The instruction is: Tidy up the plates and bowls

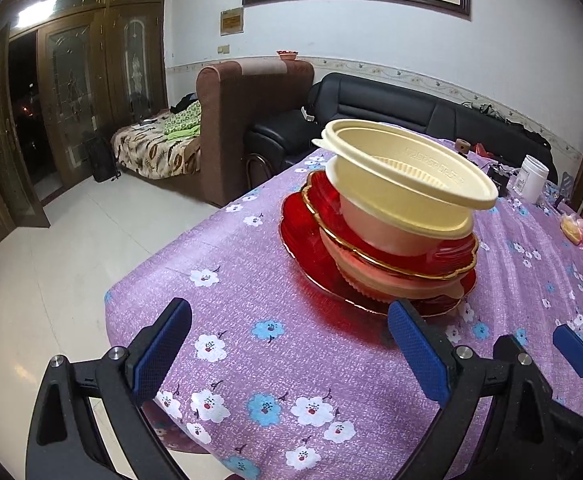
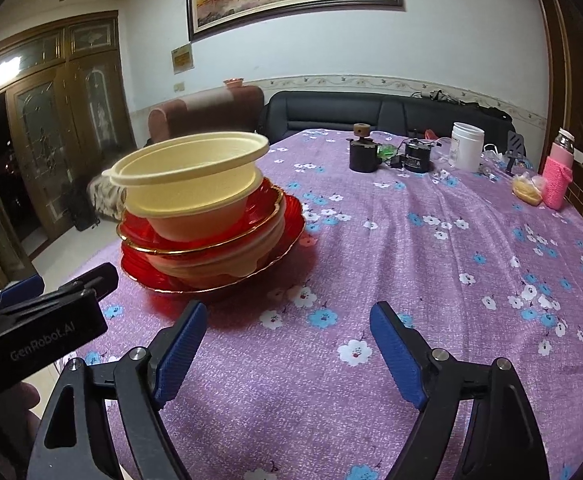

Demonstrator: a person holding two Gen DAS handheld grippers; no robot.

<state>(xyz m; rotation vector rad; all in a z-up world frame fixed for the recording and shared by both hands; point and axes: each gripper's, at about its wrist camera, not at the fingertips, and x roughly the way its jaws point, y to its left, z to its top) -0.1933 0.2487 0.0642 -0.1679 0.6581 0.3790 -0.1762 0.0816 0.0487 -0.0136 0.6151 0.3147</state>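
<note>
Two cream plastic bowls (image 2: 195, 176) are sitting tilted atop red gold-rimmed glass plates (image 2: 291, 216) on the purple flowered tablecloth (image 2: 411, 280). Just before that stack, the left gripper (image 1: 287, 344) and right gripper (image 2: 287, 348) are hovering wide open, gripping nothing.

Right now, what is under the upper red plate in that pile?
Under the upper red plate sits a cream bowl, and that rests on a bigger red plate on the purple tablecloth. The plate covers the bowl's inside, so its contents cannot be seen.
</note>
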